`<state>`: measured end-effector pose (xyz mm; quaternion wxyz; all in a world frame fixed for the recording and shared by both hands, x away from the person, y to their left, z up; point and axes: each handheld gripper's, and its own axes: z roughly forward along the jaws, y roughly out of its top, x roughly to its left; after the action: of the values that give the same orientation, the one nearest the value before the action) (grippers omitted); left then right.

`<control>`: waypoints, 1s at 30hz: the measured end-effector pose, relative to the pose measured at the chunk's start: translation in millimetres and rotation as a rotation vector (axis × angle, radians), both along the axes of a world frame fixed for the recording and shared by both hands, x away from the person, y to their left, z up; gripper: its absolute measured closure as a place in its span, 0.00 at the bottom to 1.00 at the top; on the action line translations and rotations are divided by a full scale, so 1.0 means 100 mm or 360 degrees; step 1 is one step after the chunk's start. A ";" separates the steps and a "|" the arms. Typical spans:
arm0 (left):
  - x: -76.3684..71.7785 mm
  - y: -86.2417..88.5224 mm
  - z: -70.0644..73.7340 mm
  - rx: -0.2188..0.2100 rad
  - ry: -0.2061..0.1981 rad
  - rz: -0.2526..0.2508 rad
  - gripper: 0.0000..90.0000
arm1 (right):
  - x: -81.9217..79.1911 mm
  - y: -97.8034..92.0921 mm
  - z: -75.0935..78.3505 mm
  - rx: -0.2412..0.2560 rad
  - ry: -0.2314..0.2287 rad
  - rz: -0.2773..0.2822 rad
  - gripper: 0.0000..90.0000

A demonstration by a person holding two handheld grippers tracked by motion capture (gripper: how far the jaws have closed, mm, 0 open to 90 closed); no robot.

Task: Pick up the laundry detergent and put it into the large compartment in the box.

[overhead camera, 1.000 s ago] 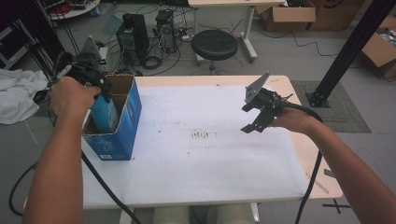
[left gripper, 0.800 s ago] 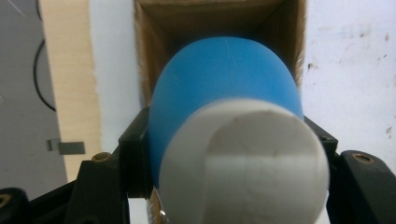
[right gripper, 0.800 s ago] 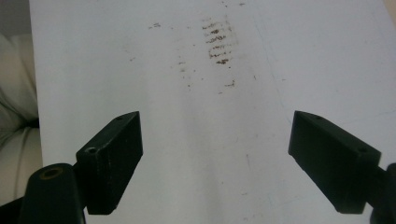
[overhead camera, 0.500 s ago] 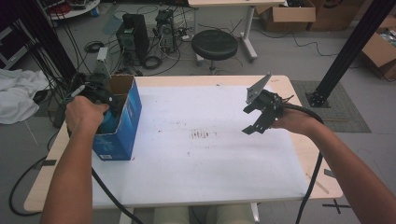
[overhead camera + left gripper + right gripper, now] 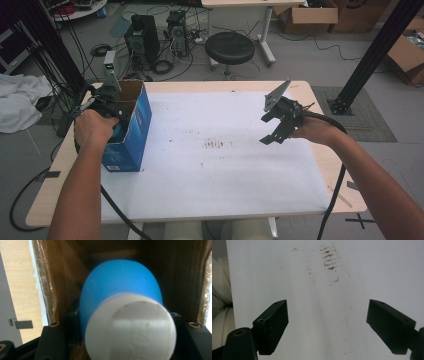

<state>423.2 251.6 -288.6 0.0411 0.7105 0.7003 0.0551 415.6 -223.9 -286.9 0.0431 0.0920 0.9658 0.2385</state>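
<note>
Your left gripper sits at the open top of the one blue cardboard box, which stands upright at the left edge of the table, and your left hand is wrapped around the tool just above the box's near wall. In the left gripper view the jaws are clamped from either side on a single blue rounded object with a white flat end; that white end faces the camera and the blue body points down into the brown interior of the box. The object lies within the box mouth, with the box's inner walls on both sides of it; whether it touches the bottom cannot be told from here. One object is held, and no count of other contents inside the box can be made, since the interior behind it is dark. Your right gripper is held above the right half of the table, well apart from the box, with your right hand behind it. In the right gripper view its two black jaws stand spread wide with nothing between them, above the white table sheet. One patch of small brown marks shows near the middle of the sheet, between the two tools, and appears again ahead of the right jaws. One cable trails from the right tool past the near table edge. One black round stool stands on the floor beyond the table.
</note>
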 end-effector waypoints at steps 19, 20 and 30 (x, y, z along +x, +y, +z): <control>-0.01 0.05 0.03 -0.0061 -0.0006 0.0019 0.38 | -0.01 0.03 -0.01 -0.0011 0.0003 0.0012 0.19; -0.01 0.05 0.03 -0.0062 -0.0007 0.0019 0.38 | -0.01 0.03 -0.01 -0.0008 0.0004 0.0014 0.19; -0.04 0.08 0.10 -0.0121 -0.0028 0.0023 0.35 | -0.02 0.01 -0.01 -0.0008 0.0006 0.0018 0.19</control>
<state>419.6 259.6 -279.1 0.0739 0.7028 0.7067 0.0348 413.3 -222.4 -287.4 0.0402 0.0868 0.9670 0.2361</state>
